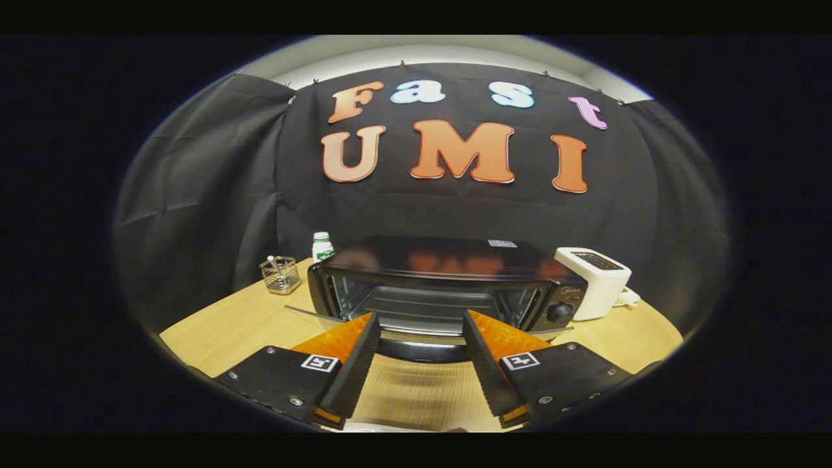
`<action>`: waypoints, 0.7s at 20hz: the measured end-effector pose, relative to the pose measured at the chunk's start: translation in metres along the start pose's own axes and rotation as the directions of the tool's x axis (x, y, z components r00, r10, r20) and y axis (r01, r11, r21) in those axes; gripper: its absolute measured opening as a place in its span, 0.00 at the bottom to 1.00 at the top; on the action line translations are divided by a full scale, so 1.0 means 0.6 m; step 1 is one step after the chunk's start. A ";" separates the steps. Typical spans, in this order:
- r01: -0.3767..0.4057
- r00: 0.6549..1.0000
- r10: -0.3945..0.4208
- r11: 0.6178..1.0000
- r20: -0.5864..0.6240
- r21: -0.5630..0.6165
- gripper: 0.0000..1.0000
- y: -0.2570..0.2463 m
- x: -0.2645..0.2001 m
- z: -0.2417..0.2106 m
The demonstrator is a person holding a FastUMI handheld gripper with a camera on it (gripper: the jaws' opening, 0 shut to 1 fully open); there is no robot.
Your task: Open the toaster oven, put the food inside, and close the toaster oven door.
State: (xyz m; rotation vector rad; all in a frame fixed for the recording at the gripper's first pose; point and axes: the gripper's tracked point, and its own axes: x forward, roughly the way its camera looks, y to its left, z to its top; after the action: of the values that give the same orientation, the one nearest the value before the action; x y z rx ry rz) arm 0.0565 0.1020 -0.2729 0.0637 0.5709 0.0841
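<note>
A black toaster oven point(448, 260) stands on the wooden table point(240, 325) just beyond my fingers. Its glass door point(312, 315) is folded down flat toward me, and the door's dark handle point(422, 351) lies between my fingers. The cavity point(429, 305) is open to view, with a wire rack and ribbed back wall; I see no food in it. My gripper point(420, 318) is open, its fingertips level with the oven's mouth and nothing between them. A pale edge of something point(390, 428) shows on the table below the fingers; I cannot tell what it is.
A white pop-up toaster point(598, 279) stands right of the oven, close to its knob side. Left of the oven are a white bottle with a green label point(321, 247) and a small wire basket point(281, 274). Black cloth walls close the table's back.
</note>
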 end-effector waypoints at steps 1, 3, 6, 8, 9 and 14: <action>-0.001 1.000 0.001 1.000 -0.012 -0.004 0.76 0.002 -0.008 -0.008; -0.008 0.999 0.007 1.000 -0.033 -0.015 0.76 0.007 -0.022 -0.026; -0.019 0.998 0.018 1.000 -0.055 -0.003 0.76 0.009 -0.033 -0.045; -0.039 0.994 0.043 0.998 -0.097 0.039 0.76 0.014 -0.041 -0.064; -0.057 0.990 0.065 0.996 -0.124 0.064 0.76 0.020 -0.044 -0.075; -0.050 0.951 0.099 0.984 -0.291 0.173 0.76 0.028 -0.030 -0.159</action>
State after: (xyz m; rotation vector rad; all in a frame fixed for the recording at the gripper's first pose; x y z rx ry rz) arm -0.0114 0.1203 -0.3422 0.2359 0.8785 0.1219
